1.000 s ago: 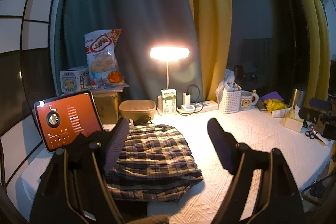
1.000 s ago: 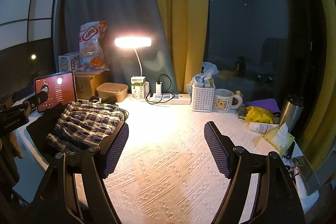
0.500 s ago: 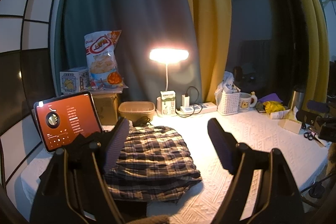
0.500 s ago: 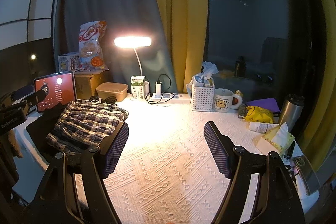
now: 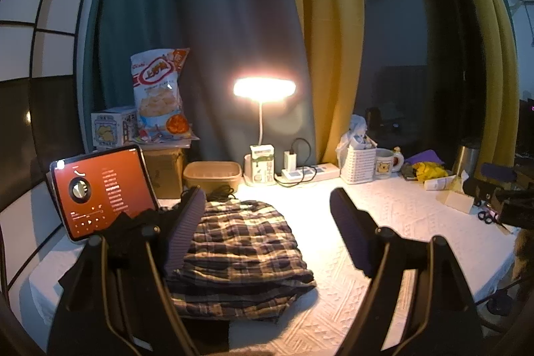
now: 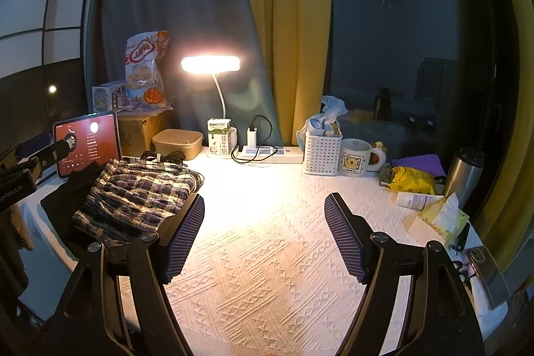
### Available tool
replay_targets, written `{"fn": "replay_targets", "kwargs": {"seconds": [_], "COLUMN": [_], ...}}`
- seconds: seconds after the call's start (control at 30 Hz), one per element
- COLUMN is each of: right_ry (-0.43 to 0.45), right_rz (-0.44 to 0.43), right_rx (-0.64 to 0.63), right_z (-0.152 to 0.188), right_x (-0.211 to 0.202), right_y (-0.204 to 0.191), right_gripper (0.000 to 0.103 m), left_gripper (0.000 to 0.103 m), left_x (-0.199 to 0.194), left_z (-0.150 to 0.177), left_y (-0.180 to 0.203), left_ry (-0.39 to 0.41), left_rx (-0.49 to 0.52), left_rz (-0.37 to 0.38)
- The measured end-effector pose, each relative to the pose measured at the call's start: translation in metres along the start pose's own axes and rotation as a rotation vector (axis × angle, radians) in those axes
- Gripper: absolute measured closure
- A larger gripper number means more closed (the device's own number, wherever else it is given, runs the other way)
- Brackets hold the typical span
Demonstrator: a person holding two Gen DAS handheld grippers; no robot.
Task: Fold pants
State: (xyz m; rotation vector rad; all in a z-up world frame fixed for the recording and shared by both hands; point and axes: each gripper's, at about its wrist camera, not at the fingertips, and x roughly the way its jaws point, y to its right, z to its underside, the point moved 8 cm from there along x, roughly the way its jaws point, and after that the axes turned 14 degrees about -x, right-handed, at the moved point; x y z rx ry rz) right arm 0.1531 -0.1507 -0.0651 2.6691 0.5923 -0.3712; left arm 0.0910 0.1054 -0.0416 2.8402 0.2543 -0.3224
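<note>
The plaid pants (image 5: 240,252) lie folded in a stack on the left of the white textured tablecloth (image 5: 400,222), on top of a dark cloth (image 5: 130,232). My left gripper (image 5: 267,206) is open and empty, held above and in front of the pants. The pants also show in the right wrist view (image 6: 140,192), at the left. My right gripper (image 6: 263,212) is open and empty over bare tablecloth (image 6: 267,242), to the right of the pants and apart from them.
A lit tablet (image 5: 100,189) stands at the far left. A desk lamp (image 5: 263,89), brown tub (image 5: 212,174), milk carton (image 5: 262,162), power strip (image 5: 310,170), white basket (image 5: 358,162) and mug (image 5: 387,159) line the back. A steel flask (image 6: 462,175), tissues (image 6: 440,219) and yellow bag (image 6: 414,179) sit right.
Both grippers stay open and almost still. The left wrist view has shifted very slightly; the pants have not moved.
</note>
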Motion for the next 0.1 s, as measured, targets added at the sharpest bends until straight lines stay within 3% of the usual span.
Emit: {"fn": "replay_targets", "kwargs": {"seconds": [0.1], "right_ry": [-0.002], "right_rz": [0.001], "right_rx": [0.001], "right_z": [0.0002], "right_x": [-0.0001], "right_y": [-0.0006], "right_gripper": [0.026], "left_gripper": [0.025], "left_x": [-0.0022], "left_z": [0.0002], "left_y": [0.0044], "left_ry": [0.009], "left_rx": [0.012], "left_rz": [0.007]}}
